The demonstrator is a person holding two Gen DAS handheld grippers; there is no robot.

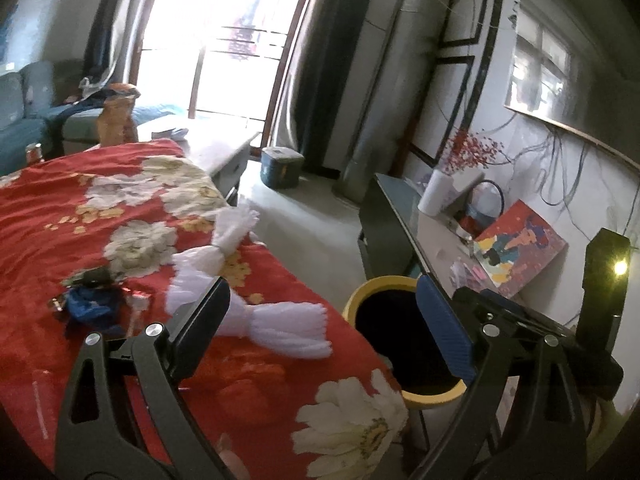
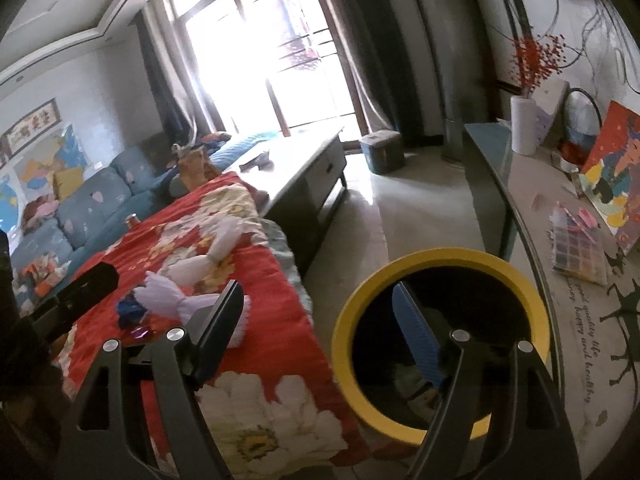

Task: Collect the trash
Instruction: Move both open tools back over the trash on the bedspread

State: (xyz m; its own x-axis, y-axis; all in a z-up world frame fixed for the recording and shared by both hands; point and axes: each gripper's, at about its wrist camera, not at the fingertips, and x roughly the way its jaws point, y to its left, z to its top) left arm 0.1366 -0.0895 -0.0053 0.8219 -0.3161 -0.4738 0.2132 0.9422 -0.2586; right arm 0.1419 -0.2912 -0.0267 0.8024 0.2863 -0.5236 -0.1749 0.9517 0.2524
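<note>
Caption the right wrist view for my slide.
Open right claw poised above the yellow-rimmed bin, beside a red floral cloth strewn with white foam sleeves.

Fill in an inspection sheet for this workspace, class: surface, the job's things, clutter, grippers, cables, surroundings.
Surface: red floral cloth covers the table.
Job's things: yellow-rimmed bin beside the table; white fringed paper pieces and blue crumpled scrap on the cloth.
Clutter: small wrappers near the scrap.
Grippers: left gripper and right gripper, jaws open, nothing held.
Cables: wires on the wall.
Surroundings: sofa, window, sideboard with painting.
</note>
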